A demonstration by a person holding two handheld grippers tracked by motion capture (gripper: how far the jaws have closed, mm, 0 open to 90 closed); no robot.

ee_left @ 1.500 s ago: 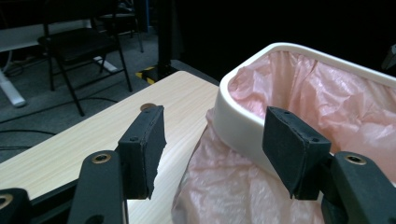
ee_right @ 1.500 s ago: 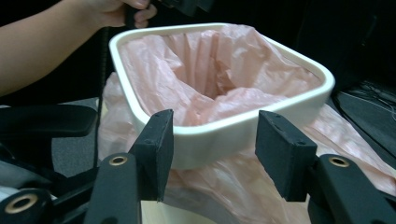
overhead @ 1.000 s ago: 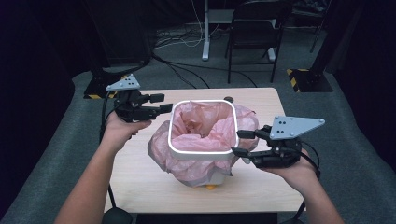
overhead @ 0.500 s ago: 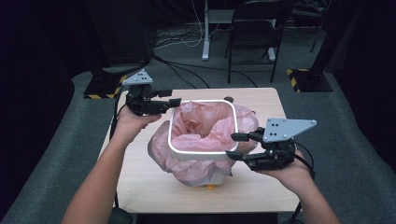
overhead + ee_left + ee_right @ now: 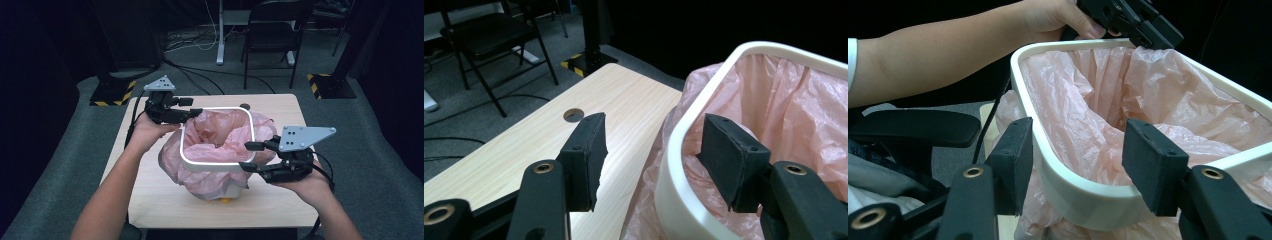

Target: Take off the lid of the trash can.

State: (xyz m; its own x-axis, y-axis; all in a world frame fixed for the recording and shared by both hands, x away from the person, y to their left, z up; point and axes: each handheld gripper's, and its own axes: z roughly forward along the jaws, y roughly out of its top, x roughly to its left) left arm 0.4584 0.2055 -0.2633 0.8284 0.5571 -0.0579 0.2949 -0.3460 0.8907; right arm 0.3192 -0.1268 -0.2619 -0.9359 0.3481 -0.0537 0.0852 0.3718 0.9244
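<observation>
1. Left gripper (image 5: 192,111) at far-left corner of the white ring (image 5: 216,163), jaws wide apart and straddling the rim: one pad outside over the table (image 5: 280,200), one inside against the pink bag (image 5: 220,132); holds nothing yet
2. White ring sits on top of the bin at mid-table, bag lining it and spilling out below on all sides (bin body mostly hidden by plastic)
3. Right gripper (image 5: 248,156) at the near-right corner, jaws also open, rim between the pads, nothing clamped
4. Judged step: grip the ring at opposite corners. Close both together so the ring doesn't tip; bite the rim squarely, deep enough not to slip
5. Keep loose bag folds out of the inner pads where possible, else plastic may drag
6. Any lift likely goes best straight and level, both hands matched
</observation>
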